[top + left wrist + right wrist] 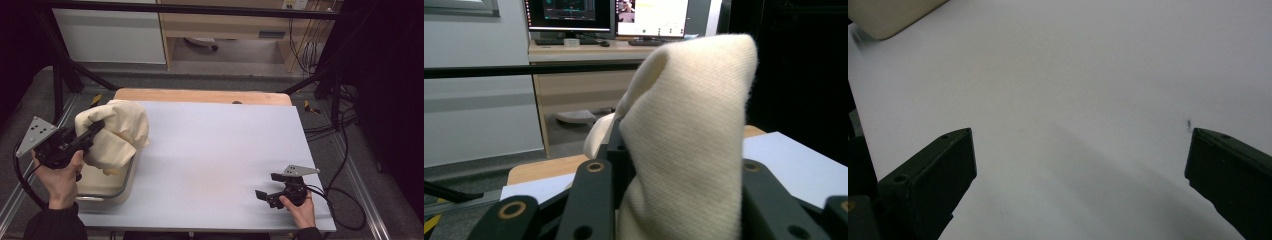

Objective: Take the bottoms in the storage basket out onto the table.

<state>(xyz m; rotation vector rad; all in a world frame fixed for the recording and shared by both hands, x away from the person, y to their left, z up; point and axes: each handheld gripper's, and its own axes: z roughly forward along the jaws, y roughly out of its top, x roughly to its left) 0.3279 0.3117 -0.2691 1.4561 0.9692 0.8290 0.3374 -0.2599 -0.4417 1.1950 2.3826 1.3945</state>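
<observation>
A cream cloth (117, 132) hangs bunched above a cream bin (107, 187) at the table's left edge. My left gripper (95, 131) is shut on the cloth and holds it up over the bin. In the left gripper view the cloth (689, 135) rises between the two black jaws and hides what lies behind it. My right gripper (267, 187) rests low on the white table sheet (215, 155) near the front right, open, with nothing between its jaws. In the right gripper view the gripper (1080, 165) has its jaws wide apart over bare sheet.
The bin's corner (890, 15) shows at the top left of the right gripper view. A wooden table edge (200, 95) runs along the back. Black frame bars (65, 75) and cables (345, 165) flank the table. Monitors (614, 15) stand on a desk beyond.
</observation>
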